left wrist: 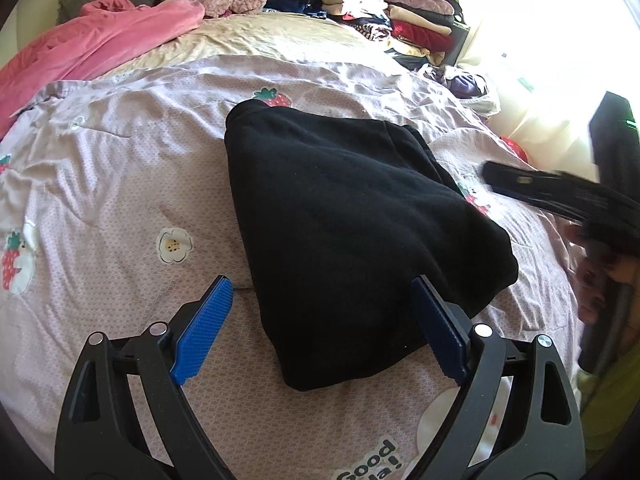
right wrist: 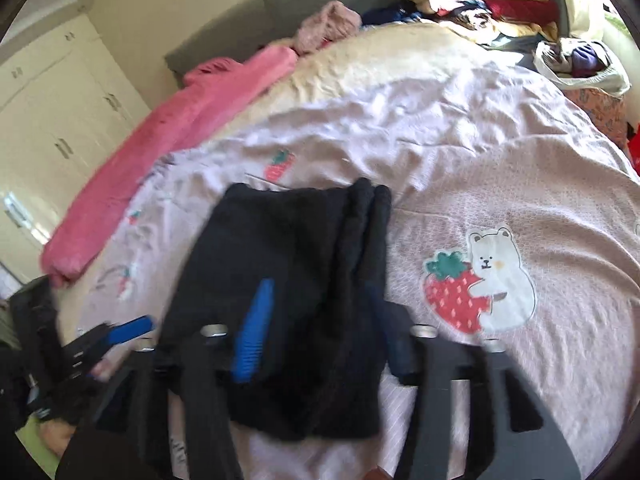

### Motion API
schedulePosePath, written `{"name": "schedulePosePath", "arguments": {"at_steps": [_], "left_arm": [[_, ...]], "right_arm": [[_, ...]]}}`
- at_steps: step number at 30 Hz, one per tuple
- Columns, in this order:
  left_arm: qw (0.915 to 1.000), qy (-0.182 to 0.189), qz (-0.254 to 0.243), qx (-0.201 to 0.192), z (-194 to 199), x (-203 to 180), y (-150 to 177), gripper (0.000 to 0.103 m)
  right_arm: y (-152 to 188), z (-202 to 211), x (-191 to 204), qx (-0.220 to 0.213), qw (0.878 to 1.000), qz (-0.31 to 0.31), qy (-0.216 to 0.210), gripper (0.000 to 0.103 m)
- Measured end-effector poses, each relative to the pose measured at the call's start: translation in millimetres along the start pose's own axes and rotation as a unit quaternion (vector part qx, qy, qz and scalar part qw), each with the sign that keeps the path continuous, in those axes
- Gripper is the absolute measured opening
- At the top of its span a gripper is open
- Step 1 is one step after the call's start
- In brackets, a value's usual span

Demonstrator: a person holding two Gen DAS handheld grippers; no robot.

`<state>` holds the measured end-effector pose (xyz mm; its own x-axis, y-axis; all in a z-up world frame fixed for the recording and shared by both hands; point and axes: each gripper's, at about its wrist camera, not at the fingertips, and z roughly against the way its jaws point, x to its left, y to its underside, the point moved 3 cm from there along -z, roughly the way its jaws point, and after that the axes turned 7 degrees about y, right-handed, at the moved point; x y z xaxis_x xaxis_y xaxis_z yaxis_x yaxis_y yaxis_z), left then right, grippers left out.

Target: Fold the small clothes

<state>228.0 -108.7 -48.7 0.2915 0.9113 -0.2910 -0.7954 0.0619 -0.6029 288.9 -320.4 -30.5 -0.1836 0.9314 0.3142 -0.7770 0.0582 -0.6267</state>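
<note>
Bed (left wrist: 120,184): you are working over its lilac quilt, printed with strawberries and bears, which is spreading out ahead of both tools.

Pink blanket (left wrist: 92,48): lying bunched far ahead and to the left of your left gripper, along the bed's far edge.

Clothes pile (left wrist: 384,12): sitting stacked far ahead and to the right, by the bright window.

Black garment (left wrist: 352,216): lying folded on the quilt straight ahead of your left gripper, its near corner reaching between the blue pads; in the right wrist view it (right wrist: 280,280) is lying under and between that tool's fingers.

Left gripper (left wrist: 320,320): you are holding it wide open, gripping nothing, pads on either side of the garment's near corner.

Right gripper (right wrist: 320,328): you are holding it open above the garment; blur hides whether the pads are touching the cloth.
</note>
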Motion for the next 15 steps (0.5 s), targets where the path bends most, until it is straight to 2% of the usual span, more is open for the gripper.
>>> {"name": "schedulePosePath", "arguments": {"at_steps": [2, 4, 6, 7, 8, 11, 12, 13, 15], "left_arm": [[1.0000, 0.002, 0.004, -0.002, 1, 1, 1, 0.083], [1.0000, 0.003, 0.007, -0.003, 3, 2, 3, 0.083], [1.0000, 0.002, 0.004, -0.003, 5, 3, 5, 0.083], [1.0000, 0.003, 0.003, -0.003, 6, 3, 6, 0.083], [1.0000, 0.003, 0.003, -0.003, 6, 3, 7, 0.083], [1.0000, 0.004, 0.005, 0.000, 6, 4, 9, 0.083], [1.0000, 0.006, 0.006, 0.004, 4, 4, 10, 0.083], [0.9999, 0.009, 0.006, 0.008, 2, 4, 11, 0.083], [0.9999, 0.009, 0.006, 0.012, -1, 3, 12, 0.082]], "right_arm": [[6, 11, 7, 0.000, 1.000, 0.009, -0.013, 0.053], [14, 12, 11, 0.015, 1.000, 0.011, -0.025, 0.060], [22, 9, 14, 0.029, 0.999, 0.004, -0.036, 0.063], [26, 6, 14, 0.036, 0.999, 0.002, -0.032, 0.071], [28, 3, 14, 0.040, 0.999, 0.002, -0.025, 0.073], [37, -12, 11, 0.061, 0.998, -0.012, -0.015, 0.073], [41, -19, 13, 0.071, 0.997, -0.012, -0.017, 0.061], [43, -23, 15, 0.075, 0.997, -0.010, -0.021, 0.026], [44, -23, 20, 0.070, 0.997, -0.004, -0.027, 0.020]]}}
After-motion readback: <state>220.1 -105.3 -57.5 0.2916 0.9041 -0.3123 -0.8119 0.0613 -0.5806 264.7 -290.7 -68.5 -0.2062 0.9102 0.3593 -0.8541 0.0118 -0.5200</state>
